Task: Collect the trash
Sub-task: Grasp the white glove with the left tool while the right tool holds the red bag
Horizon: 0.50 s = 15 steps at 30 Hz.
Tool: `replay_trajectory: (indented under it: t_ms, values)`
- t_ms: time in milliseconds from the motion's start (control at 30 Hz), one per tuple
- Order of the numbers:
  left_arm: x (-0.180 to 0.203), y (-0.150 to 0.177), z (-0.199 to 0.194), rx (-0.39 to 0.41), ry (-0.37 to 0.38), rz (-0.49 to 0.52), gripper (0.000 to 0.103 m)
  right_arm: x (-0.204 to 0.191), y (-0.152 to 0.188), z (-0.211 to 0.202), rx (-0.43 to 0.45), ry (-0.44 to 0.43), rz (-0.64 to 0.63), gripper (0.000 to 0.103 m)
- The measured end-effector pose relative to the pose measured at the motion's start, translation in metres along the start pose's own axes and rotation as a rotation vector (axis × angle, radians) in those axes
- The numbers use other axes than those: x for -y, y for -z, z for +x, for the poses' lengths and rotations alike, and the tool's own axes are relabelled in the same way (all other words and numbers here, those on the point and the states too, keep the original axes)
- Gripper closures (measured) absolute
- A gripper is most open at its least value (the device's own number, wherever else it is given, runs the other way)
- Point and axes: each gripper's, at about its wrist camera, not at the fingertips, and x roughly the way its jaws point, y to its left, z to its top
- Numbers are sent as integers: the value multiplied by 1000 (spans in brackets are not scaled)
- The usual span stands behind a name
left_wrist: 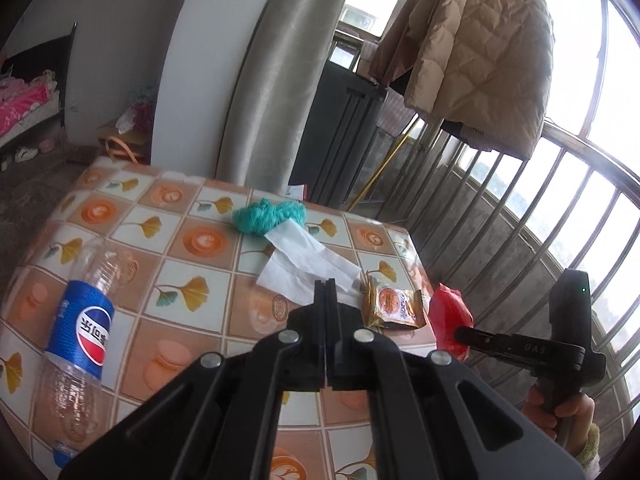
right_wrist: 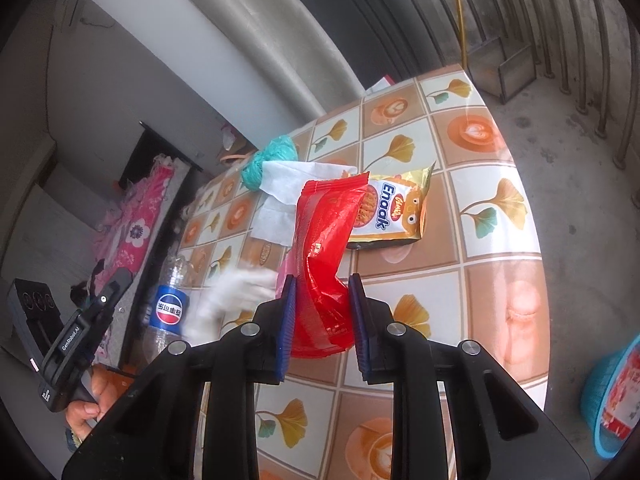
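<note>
Left wrist: patterned table [left_wrist: 192, 248] beside curtain [left_wrist: 276, 80], balcony railing [left_wrist: 520, 200].

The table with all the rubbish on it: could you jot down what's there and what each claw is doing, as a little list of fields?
Table: patterned tile-print cover
Right gripper: shut on red wrapper
Left gripper: shut, holds nothing
Lying on the table: Enaak snack packet, white tissue, Pepsi bottle, teal yarn
Bin: blue basket on the floor, by the table's near corner
</note>
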Motion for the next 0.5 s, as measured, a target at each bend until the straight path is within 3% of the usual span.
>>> replay_trajectory:
  t_ms: [200, 400, 433, 500]
  values:
    - [17, 9, -6, 0, -26, 69, 103, -1, 3, -9, 11, -14, -1, 79]
    - [22, 29, 5, -68, -19, 166, 101, 2, 7, -18, 13, -20, -4, 79]
    - [20, 34, 10, -98, -18, 176, 98, 3, 8, -17, 3, -26, -3, 79]
    - [12, 45, 22, -157, -22, 173, 75, 6, 10, -11, -21, -39, 5, 79]
